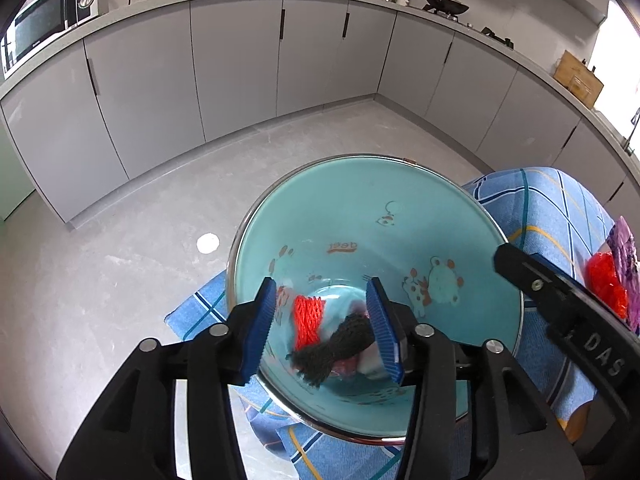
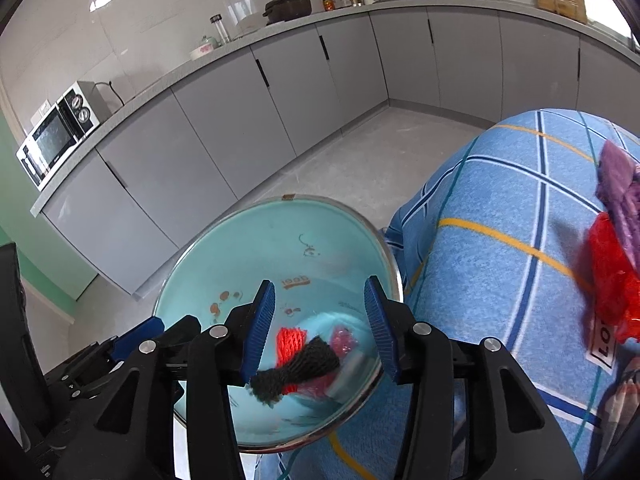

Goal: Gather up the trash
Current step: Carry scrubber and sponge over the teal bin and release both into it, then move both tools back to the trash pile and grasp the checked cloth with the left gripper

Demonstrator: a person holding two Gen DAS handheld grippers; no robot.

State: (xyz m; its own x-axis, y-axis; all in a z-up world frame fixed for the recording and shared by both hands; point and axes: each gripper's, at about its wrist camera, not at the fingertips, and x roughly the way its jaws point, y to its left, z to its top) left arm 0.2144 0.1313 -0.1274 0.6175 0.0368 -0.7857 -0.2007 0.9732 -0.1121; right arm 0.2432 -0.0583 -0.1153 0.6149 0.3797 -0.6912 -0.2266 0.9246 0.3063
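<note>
Trash [image 1: 320,344]: red, black mesh nets in round teal bin [image 1: 460,216] | both jaws half-open, empty

Turquoise bin, bright scraps, checked blue cloth

The bin [image 1: 400,236] is turquoise inside with brown cartoon prints; orange-red netting [image 1: 307,322] and dark grey netting [image 1: 340,346] lie within; at three o'clock, blue cloth [image 2: 500,208] checked white, navy, yellow.

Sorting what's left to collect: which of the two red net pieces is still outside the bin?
The red net lying on the blue checked cloth, beside a purple wrapper. The other red net is already inside the teal bin.
</note>
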